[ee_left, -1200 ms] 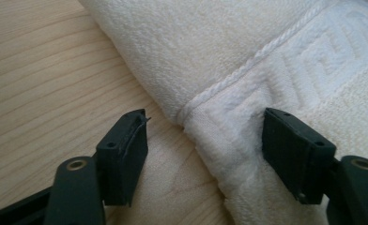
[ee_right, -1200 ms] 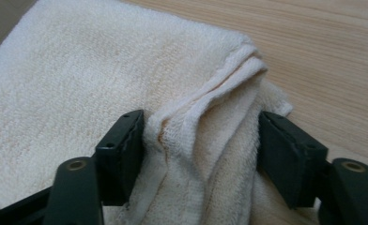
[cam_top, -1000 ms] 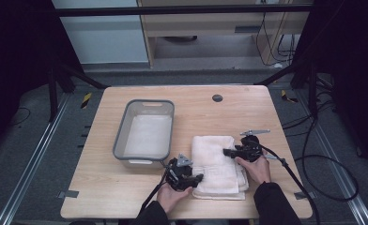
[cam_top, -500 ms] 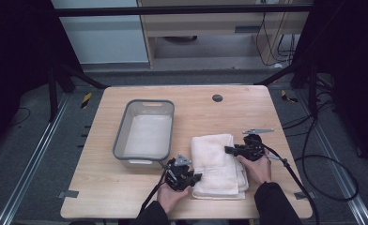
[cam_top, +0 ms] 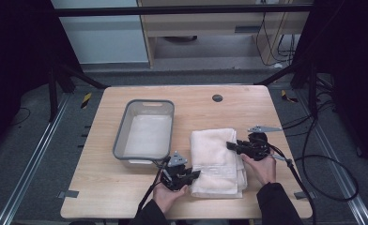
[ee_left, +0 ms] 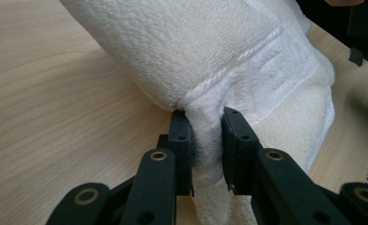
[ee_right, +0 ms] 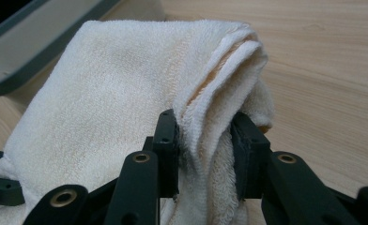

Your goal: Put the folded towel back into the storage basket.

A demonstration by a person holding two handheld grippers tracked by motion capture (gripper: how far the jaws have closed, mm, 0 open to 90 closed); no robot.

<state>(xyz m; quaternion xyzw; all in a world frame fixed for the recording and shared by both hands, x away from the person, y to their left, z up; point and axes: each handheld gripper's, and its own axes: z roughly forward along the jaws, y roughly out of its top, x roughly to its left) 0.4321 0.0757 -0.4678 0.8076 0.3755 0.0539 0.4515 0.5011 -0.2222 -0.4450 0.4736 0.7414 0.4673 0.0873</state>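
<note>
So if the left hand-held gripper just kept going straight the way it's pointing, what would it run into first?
The left hand-held gripper is already shut on the towel, so it would only push further into that fold; beyond it, probably the right hand-held gripper, though depth is unclear.

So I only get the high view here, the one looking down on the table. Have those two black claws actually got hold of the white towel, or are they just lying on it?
Observer: The left gripper is shut on the towel; its jaws pinch a fold of the woven border.
Operator: And the other one?
Observer: The right gripper is shut too, on a bunched edge of several layers.
Operator: Is the towel lifted?
Observer: Where the right one grips it, the edge stands up off the table.
</note>
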